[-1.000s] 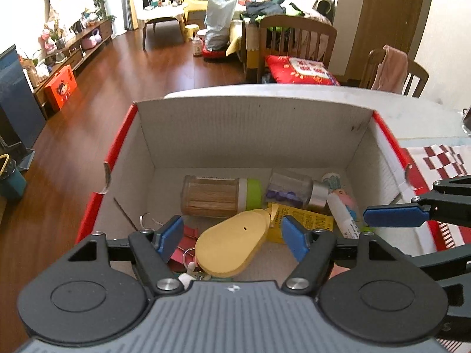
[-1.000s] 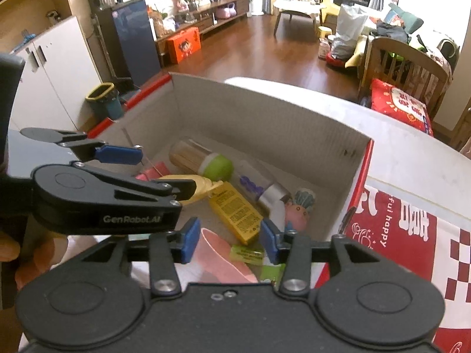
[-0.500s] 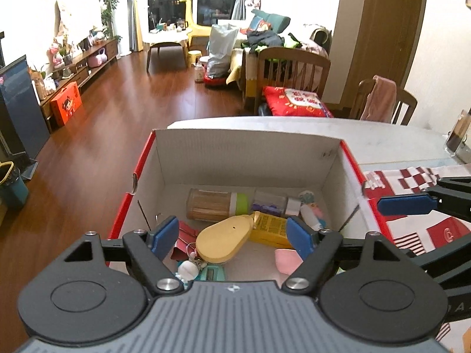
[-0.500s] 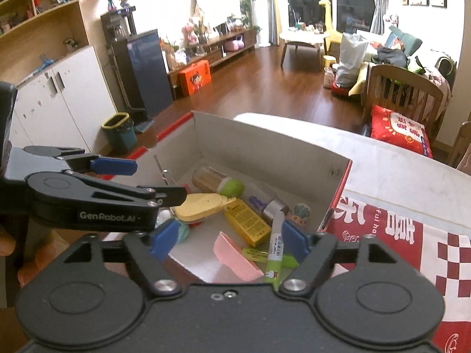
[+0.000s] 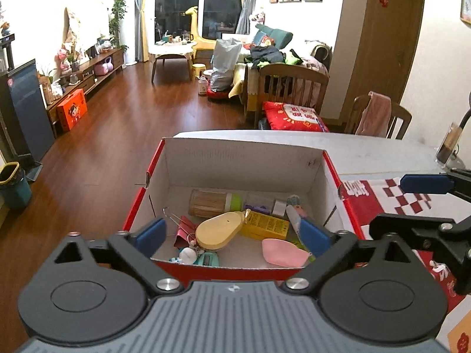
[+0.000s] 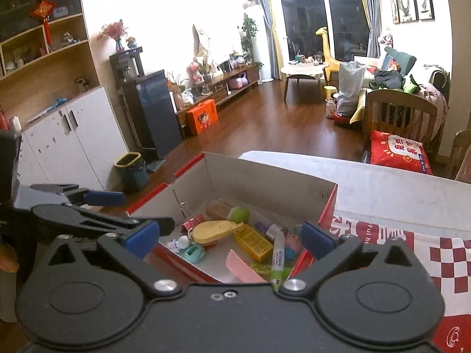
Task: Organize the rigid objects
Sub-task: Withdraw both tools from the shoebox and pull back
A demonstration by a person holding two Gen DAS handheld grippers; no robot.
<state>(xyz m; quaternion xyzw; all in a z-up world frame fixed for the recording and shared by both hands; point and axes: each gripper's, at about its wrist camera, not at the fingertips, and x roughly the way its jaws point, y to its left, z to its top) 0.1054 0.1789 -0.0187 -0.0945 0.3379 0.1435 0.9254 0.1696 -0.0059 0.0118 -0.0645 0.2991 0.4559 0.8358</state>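
Note:
A red cardboard box (image 5: 244, 161) with a white inside stands on the table; it also shows in the right wrist view (image 6: 265, 182). In it lie a yellow oval case (image 5: 219, 231), a toothpick jar with a green lid (image 5: 213, 203), a yellow carton (image 5: 266, 226), a pink scoop (image 5: 284, 253), red binder clips (image 5: 184, 228) and a marker pen (image 6: 278, 257). My left gripper (image 5: 232, 235) is open and empty above the box's near edge. My right gripper (image 6: 229, 238) is open and empty, above the box's near right corner.
A red and white checked cloth (image 5: 391, 197) covers the table right of the box. A dark glass (image 5: 447, 144) stands at the far right. Chairs (image 5: 379, 117) and a red cushion (image 5: 294, 113) are behind the table. Wooden floor lies to the left.
Both grippers have risen and drawn back out of the box, which now looks smaller and lower. The right gripper's jaws have opened wider. A marker pen now lies in the box.

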